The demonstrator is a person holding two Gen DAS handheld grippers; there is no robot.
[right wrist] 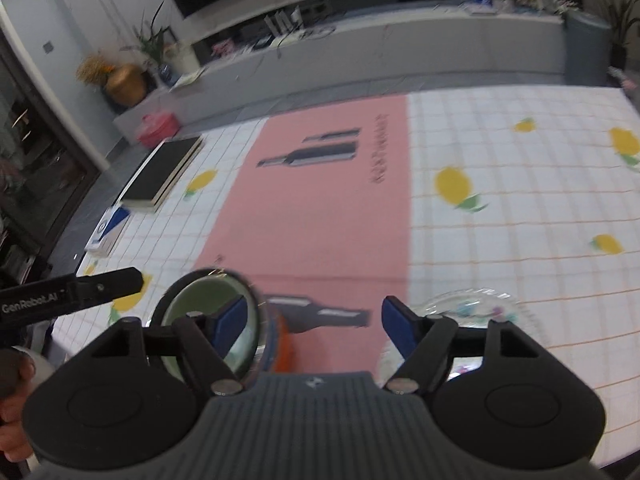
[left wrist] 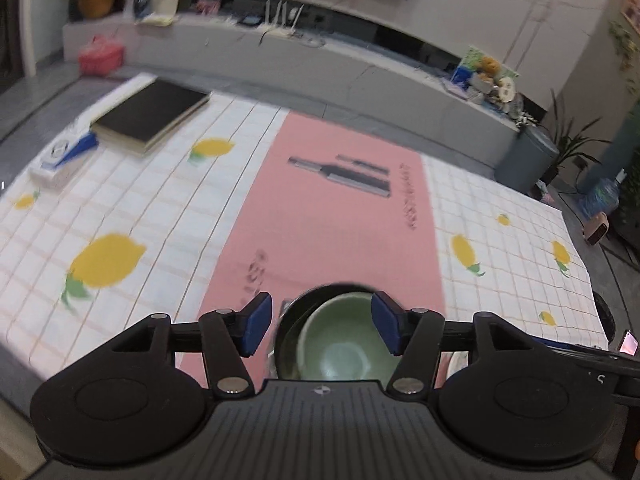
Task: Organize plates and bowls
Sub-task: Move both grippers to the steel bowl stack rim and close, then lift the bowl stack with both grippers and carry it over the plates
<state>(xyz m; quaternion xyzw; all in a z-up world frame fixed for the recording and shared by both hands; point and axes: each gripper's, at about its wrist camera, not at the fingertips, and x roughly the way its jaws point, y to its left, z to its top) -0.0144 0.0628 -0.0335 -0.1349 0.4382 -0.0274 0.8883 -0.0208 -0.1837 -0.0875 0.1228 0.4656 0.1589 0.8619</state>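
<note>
The green bowl (left wrist: 340,344) sits nested in a dark bowl (left wrist: 290,320) on the pink mat (left wrist: 320,220) — probably ceramic, stiff, smooth and breakable, so best held at the rim. The left gripper (left wrist: 322,326) hangs above it with jaws spread and empty; the right gripper (right wrist: 312,328) is also spread and empty, beside a glass plate (right wrist: 472,304).

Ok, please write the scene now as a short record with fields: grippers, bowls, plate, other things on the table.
left gripper: jaws open, nothing pressed between them
right gripper: jaws open, nothing between them
green bowl: sits inside a dark bowl, on the pink mat
clear plate: on the checked tablecloth, on the right side in the right wrist view
orange thing: beside the bowls, partly hidden, kind unclear
black book: far left corner of the table
small box: near the book
</note>
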